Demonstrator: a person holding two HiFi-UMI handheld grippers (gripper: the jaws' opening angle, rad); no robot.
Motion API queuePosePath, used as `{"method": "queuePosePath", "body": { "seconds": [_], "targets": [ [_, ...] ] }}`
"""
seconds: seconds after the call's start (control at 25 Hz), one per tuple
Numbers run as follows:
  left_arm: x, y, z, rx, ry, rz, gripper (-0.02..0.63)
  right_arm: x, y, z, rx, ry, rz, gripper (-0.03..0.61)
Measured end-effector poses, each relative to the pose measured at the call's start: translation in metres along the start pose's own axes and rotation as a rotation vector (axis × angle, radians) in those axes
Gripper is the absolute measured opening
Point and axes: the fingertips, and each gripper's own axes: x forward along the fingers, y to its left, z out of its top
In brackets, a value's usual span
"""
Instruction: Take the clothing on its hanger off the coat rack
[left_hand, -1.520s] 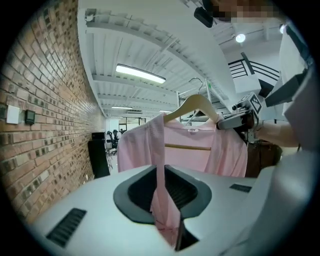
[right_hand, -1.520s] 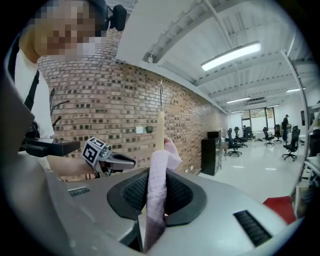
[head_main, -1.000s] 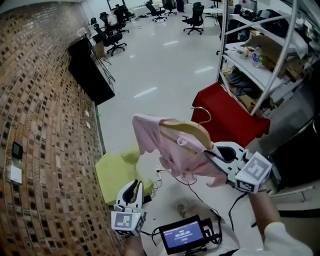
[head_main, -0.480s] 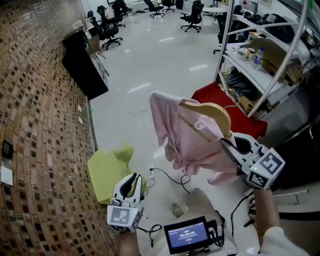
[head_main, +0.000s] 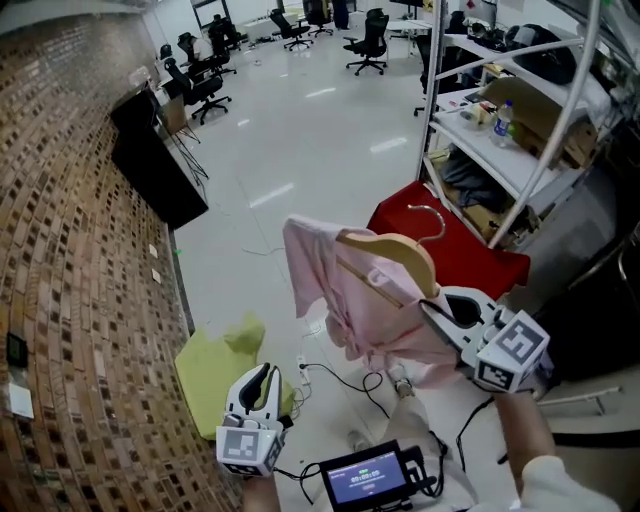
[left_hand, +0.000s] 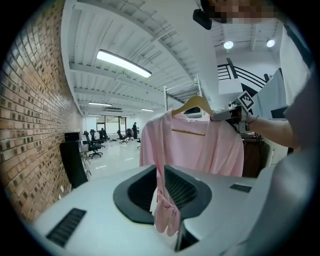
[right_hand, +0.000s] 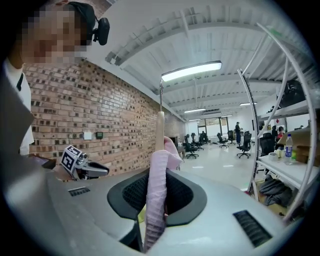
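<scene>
A pink garment (head_main: 365, 300) hangs on a wooden hanger (head_main: 390, 250) whose metal hook (head_main: 432, 215) is free in the air, on no rail. My right gripper (head_main: 432, 312) is shut on the garment's cloth at the hanger's right end. In the right gripper view the pink cloth (right_hand: 156, 195) is pinched between the jaws, with the hanger (right_hand: 160, 130) edge-on above. My left gripper (head_main: 264, 375) is low at the left, apart from the garment, shut and holding nothing. The left gripper view faces the garment (left_hand: 200, 150) and the right gripper (left_hand: 222, 116).
Metal shelving (head_main: 520, 150) with boxes stands at the right, a red block (head_main: 450, 245) at its foot. A yellow-green cloth (head_main: 215, 365) lies by the brick wall (head_main: 70, 250). A black cabinet (head_main: 155, 160) stands along the wall. Cables (head_main: 340, 378) and a small screen (head_main: 365, 478) are below.
Both grippers have travelled across the room and the view has shifted with them. The garment swung up and settled again on its hanger; the right grip is unchanged.
</scene>
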Motion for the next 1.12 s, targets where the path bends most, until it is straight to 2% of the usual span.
{"method": "queuePosePath", "body": {
  "seconds": [0.16,0.32,0.6,0.84,1.04,1.12],
  "targets": [
    [0.064,-0.011,0.026,-0.026,0.02,-0.004,0.063,0.009,-0.055,0.018,0.029,0.001,0.036,0.044],
    [0.143,-0.021,0.061,-0.012,0.022,-0.017,0.063,0.023,-0.119,0.043,0.04,-0.015,0.059,0.044],
    [0.282,-0.054,0.098,-0.012,0.037,-0.073,0.063,0.024,-0.239,0.076,0.021,-0.052,0.062,0.044],
    [0.353,-0.06,0.143,0.012,0.028,-0.095,0.063,0.019,-0.317,0.109,0.013,-0.074,0.008,0.044],
    [0.429,-0.082,0.159,0.018,0.043,-0.107,0.063,0.005,-0.417,0.122,0.01,-0.097,-0.068,0.044],
    [0.444,-0.086,0.164,0.019,0.048,-0.124,0.063,-0.002,-0.437,0.129,0.005,-0.106,-0.103,0.044]
  ]
}}
